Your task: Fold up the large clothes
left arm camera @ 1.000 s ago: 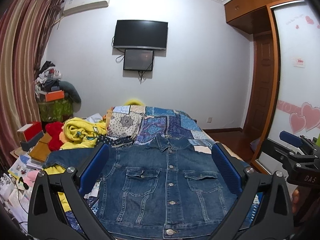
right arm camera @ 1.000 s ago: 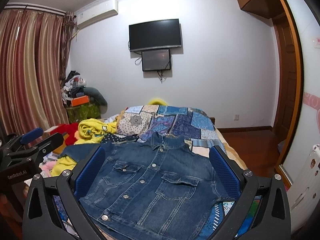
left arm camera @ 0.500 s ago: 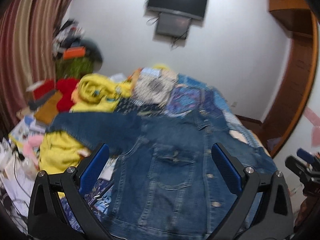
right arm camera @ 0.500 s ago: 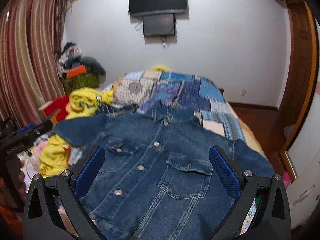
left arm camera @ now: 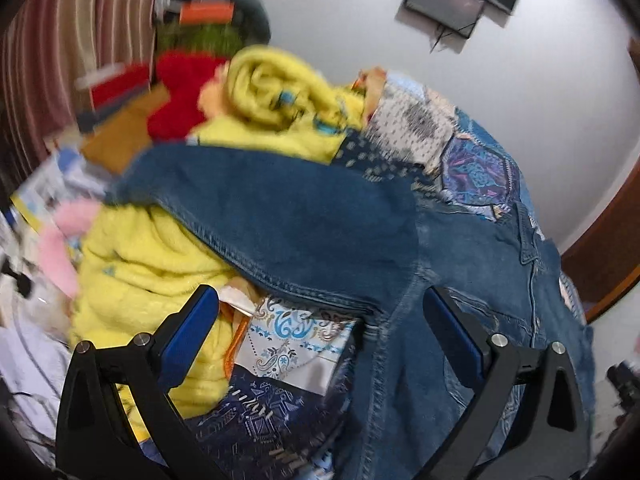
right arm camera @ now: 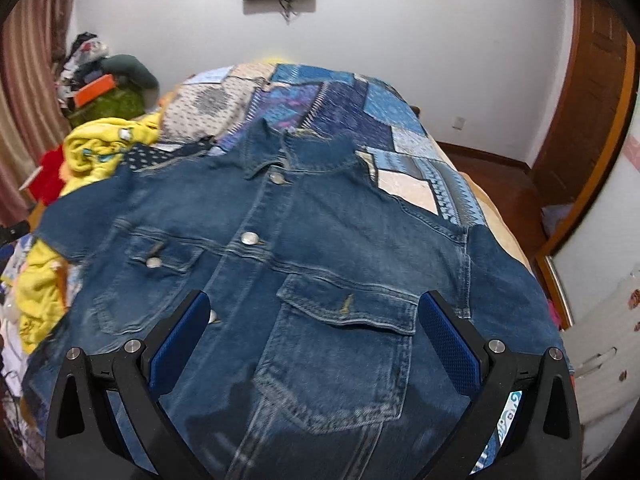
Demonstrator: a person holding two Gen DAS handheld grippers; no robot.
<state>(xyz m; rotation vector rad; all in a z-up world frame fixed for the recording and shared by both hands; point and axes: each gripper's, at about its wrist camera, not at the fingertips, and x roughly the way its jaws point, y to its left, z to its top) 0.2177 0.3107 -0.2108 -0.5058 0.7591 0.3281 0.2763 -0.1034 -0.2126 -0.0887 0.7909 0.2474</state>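
Observation:
A blue denim jacket (right arm camera: pixel 320 248) lies front up and buttoned on the patchwork bed, collar toward the far wall. My right gripper (right arm camera: pixel 314 312) is open and empty, low over the jacket's right chest pocket (right arm camera: pixel 340 344). My left gripper (left arm camera: pixel 320 312) is open and empty, hovering over the jacket's left armpit, where the outstretched left sleeve (left arm camera: pixel 272 208) meets the body. The sleeve lies across a yellow blanket (left arm camera: pixel 160 264). The sleeve's cuff end is blurred.
The patchwork quilt (right arm camera: pixel 340 100) covers the bed. A rolled yellow blanket (left arm camera: pixel 280 88) and red cloth (left arm camera: pixel 180 92) pile up at the bed's left side, with clutter and striped curtains (right arm camera: pixel 24 100) beyond. A wooden door (right arm camera: pixel 592 92) stands at right.
Both grippers have dropped and tilted down toward the jacket. The left one swung left toward the sleeve and armpit; the right one moved in over the chest pocket. Both stay open.

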